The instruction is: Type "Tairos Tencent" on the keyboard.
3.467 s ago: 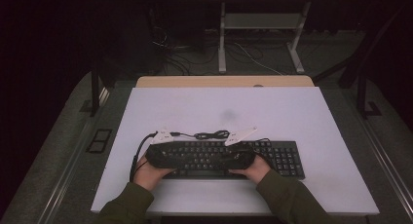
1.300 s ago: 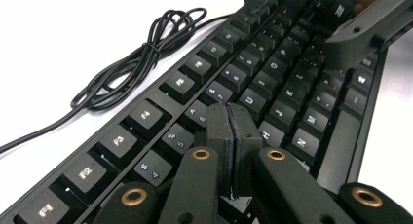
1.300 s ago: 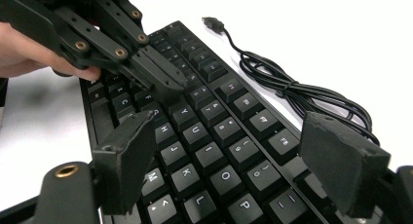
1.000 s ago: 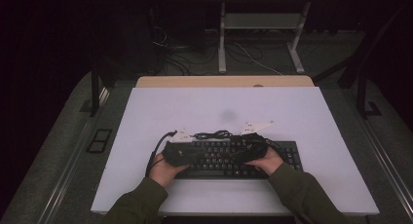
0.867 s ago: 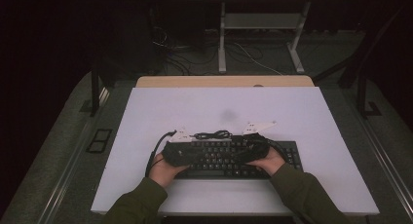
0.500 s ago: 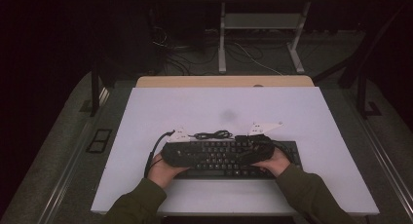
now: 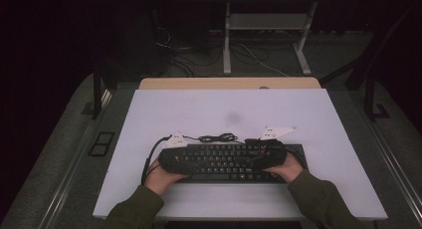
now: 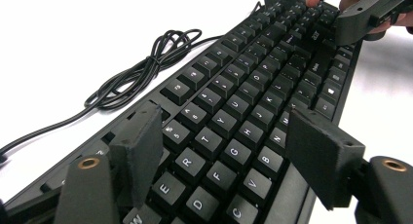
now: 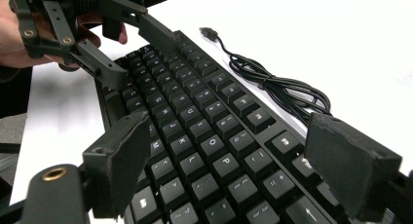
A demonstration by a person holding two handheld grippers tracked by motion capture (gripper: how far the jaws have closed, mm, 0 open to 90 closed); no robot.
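Observation:
A black keyboard [image 7: 224, 162] lies flat near the front of the white table [image 7: 199, 109]. Its black cable [image 7: 216, 138] is coiled just behind it. My left gripper [image 7: 195, 162] hovers over the keyboard's left end. In the left gripper view the keyboard [image 8: 243, 112] runs between my left gripper's [image 8: 224, 131] pads, which have just been opening and stand clear of both long edges. My right gripper [image 7: 255, 162] is over the right end. In the right gripper view its wide-apart jaws [image 9: 229, 146] straddle the keyboard [image 9: 204, 121] without pressing on it.
The cable [image 8: 141, 73] ends in a loose plug [image 9: 208, 32] on the bare table. Behind the table stand a wooden desk edge [image 7: 229, 83] and metal legs [image 7: 227, 45] with floor cables. The table's front edge is close under the forearms.
Since the oldest frame both hands have shifted rightwards along the keyboard. Over the last second the right gripper has edged a little further right; the keyboard lies still.

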